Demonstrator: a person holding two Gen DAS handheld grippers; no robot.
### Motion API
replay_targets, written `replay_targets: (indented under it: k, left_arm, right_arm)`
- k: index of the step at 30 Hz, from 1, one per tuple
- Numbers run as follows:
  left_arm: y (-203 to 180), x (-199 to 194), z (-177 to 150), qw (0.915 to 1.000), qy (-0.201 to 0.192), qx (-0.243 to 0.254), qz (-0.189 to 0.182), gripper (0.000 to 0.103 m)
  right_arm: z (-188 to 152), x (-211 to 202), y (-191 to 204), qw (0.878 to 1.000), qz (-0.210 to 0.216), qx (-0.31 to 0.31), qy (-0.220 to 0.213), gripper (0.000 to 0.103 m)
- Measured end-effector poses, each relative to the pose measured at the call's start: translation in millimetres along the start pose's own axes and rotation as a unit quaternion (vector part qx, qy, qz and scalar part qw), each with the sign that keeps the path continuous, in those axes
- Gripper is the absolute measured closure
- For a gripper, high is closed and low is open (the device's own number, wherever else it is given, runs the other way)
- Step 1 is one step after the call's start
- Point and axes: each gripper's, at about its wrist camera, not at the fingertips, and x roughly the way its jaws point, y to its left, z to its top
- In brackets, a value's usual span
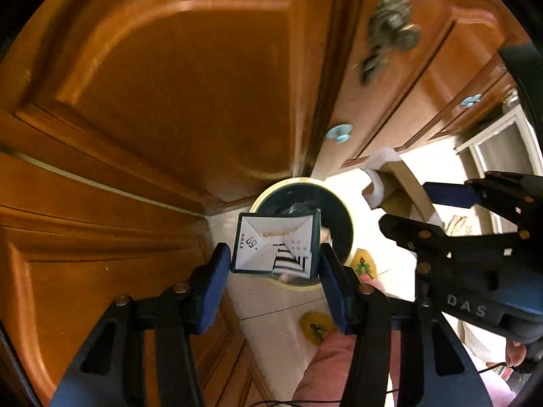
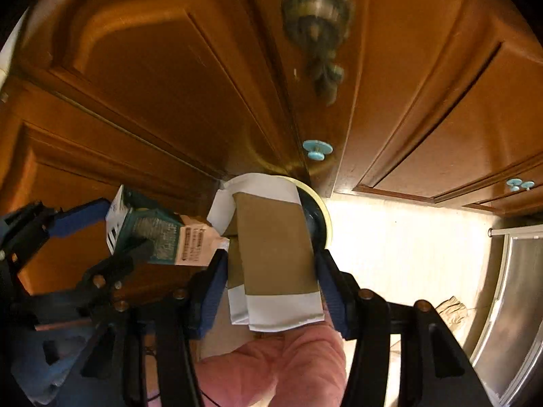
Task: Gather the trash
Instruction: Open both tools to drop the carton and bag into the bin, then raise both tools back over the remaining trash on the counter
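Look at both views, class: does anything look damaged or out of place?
Nothing is spilled. The left gripper holds a small carton with its end torn open, and the right gripper holds a creased brown-and-white package, both above the bin.

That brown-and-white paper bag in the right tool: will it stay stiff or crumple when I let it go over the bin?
The paper bag looks folded flat and creased, so probably light and floppy. Its upper end already curls over the bin, suggesting it bends easily. Released, it may flutter rather than drop straight.
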Motion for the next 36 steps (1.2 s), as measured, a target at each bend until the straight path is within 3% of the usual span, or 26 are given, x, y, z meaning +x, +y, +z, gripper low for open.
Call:
replay_targets:
  k: [3, 4, 10, 19, 26, 36]
  left_arm:
    - [7, 14, 0, 0.9999, 0.01, -0.011, -0.008, 0.046]
    - [10, 18, 0, 0.9998, 0.013, -0.014, -0.01, 0.039]
    - [16, 19, -6, 0.9996, 0.01, -0.025, -0.003, 0.021]
    - [16, -2, -8, 0.9991, -0.002, -0.037, -0.02, 0.02]
    - [19, -58, -7, 0.9983, -0.02, -0.043, -0.035, 0.02]
    - [23, -184, -5, 0.9948, -0.079, -0.029, -0.058, 0.02]
  right_arm:
    - [0, 17, 0, 1.0, 0.007, -0.006, 0.012, 0.049]
    - [1, 23, 0, 1.0, 0.006, -0.007, 0.019, 0.048]
    - [-3, 29, 2, 1.0, 0.01, 0.004, 0.027, 0.039]
    - [-5, -4, 2, 0.999, 0.03, 0.018, 0.019, 0.037]
    - [-4, -63, 6, 0.999, 0.037, 0.03, 0.005, 0.037]
    - [-5, -186, 18, 0.998, 0.028, 0.024, -0.043, 0.037]
